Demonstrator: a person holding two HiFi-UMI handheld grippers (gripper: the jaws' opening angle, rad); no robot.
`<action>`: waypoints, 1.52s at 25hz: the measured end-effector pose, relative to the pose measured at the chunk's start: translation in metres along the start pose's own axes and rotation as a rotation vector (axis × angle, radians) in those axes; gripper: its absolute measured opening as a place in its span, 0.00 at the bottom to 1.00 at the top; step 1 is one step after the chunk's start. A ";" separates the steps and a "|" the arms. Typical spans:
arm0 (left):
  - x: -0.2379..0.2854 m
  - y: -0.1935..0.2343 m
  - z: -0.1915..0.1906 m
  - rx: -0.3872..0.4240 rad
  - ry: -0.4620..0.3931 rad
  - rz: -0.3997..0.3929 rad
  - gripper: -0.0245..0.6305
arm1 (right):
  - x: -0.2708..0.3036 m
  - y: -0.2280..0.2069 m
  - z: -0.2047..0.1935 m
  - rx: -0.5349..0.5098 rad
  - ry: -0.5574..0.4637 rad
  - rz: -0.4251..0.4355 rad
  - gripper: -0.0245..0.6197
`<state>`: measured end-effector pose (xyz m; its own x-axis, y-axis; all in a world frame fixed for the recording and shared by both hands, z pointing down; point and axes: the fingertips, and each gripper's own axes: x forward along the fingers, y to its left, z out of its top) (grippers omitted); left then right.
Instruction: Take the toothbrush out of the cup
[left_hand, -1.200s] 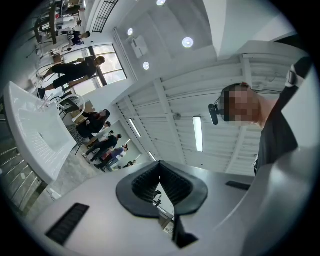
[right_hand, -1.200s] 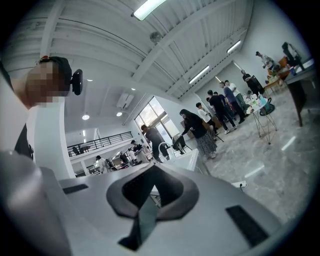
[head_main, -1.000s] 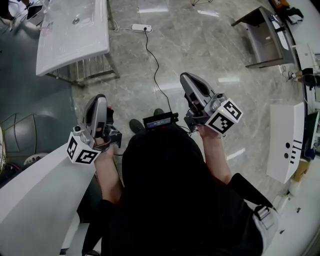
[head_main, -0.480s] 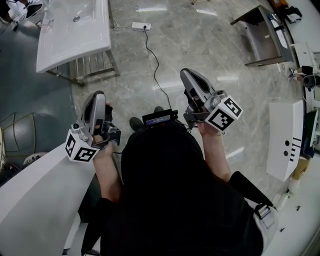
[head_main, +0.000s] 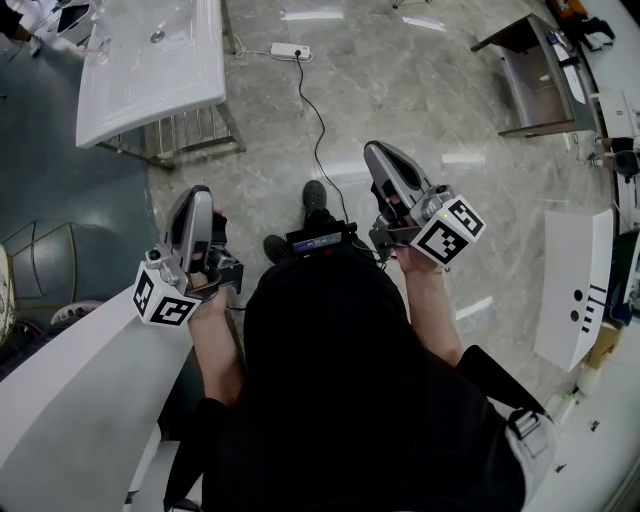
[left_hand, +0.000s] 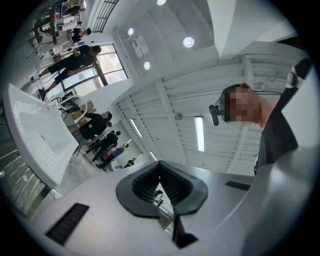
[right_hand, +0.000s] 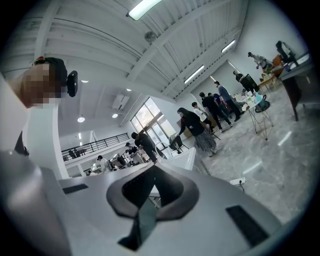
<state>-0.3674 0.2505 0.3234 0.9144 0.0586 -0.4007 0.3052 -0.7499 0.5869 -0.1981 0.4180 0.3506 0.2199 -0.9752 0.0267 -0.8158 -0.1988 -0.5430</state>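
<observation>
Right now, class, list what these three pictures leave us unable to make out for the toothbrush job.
Toothbrush and cup: in no view.
Sink, head view: far end cut off by the top edge.
Floor under the person, head view: hidden by the person's body.
Distant people, right gripper view: too small to tell what they do.

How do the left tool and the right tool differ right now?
The left tool sits lower in the head view, beside a white surface; the right tool is higher, over marble floor. The left points nearly straight up the picture, the right leans leftward. Both are shut and empty.
</observation>
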 end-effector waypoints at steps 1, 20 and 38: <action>0.003 0.003 -0.003 0.001 0.005 0.009 0.05 | 0.003 -0.007 -0.001 0.009 0.003 0.002 0.05; 0.181 0.062 -0.038 0.087 0.069 0.104 0.05 | 0.074 -0.176 0.089 0.092 -0.006 0.071 0.05; 0.284 0.101 -0.071 0.060 0.152 0.045 0.05 | 0.086 -0.257 0.130 0.106 -0.049 0.019 0.05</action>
<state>-0.0582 0.2385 0.3188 0.9580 0.1198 -0.2607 0.2506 -0.7915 0.5574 0.0996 0.3976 0.3833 0.2327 -0.9722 -0.0241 -0.7595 -0.1662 -0.6290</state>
